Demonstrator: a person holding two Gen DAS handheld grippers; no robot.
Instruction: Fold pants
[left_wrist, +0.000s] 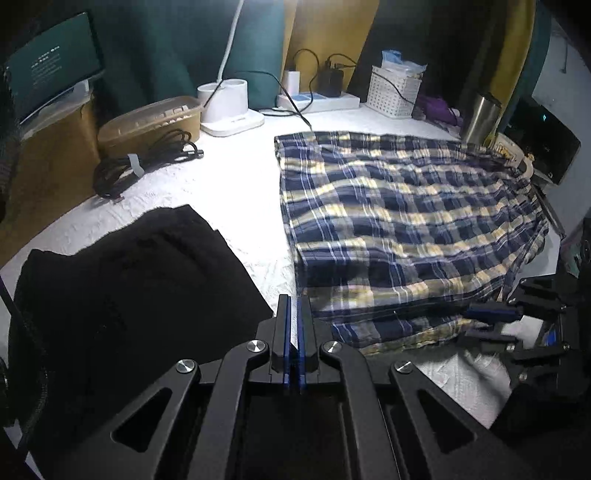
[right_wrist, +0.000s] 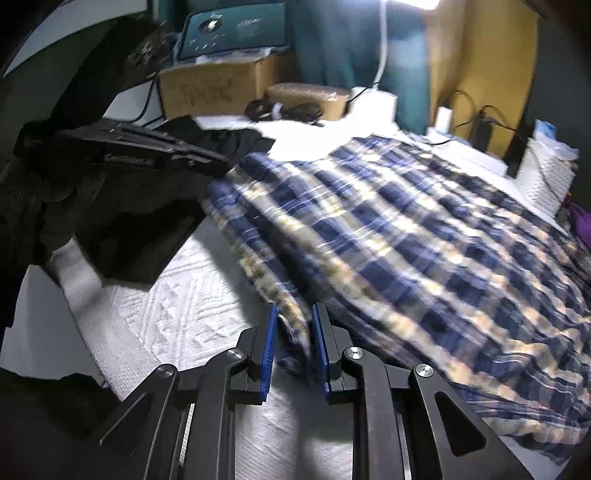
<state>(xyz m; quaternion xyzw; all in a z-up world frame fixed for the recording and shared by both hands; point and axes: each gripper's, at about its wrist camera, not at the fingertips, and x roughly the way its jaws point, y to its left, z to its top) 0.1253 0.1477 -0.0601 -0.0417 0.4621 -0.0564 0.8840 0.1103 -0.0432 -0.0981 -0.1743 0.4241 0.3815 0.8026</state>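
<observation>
Grippers first. Left gripper (left_wrist: 294, 306) is clenched on nothing, at the near edge of the white bedspread (left_wrist: 229, 184), just beside the plaid pants (left_wrist: 399, 218). Right gripper (right_wrist: 293, 325) is parted, with the pants' near hem bunched between its pads, not yet pinched. Advice: close fully on both layers before lifting. The pants lie flat toward the right edge. Only the left view shows the black garment (left_wrist: 129, 288) clear of them.
</observation>
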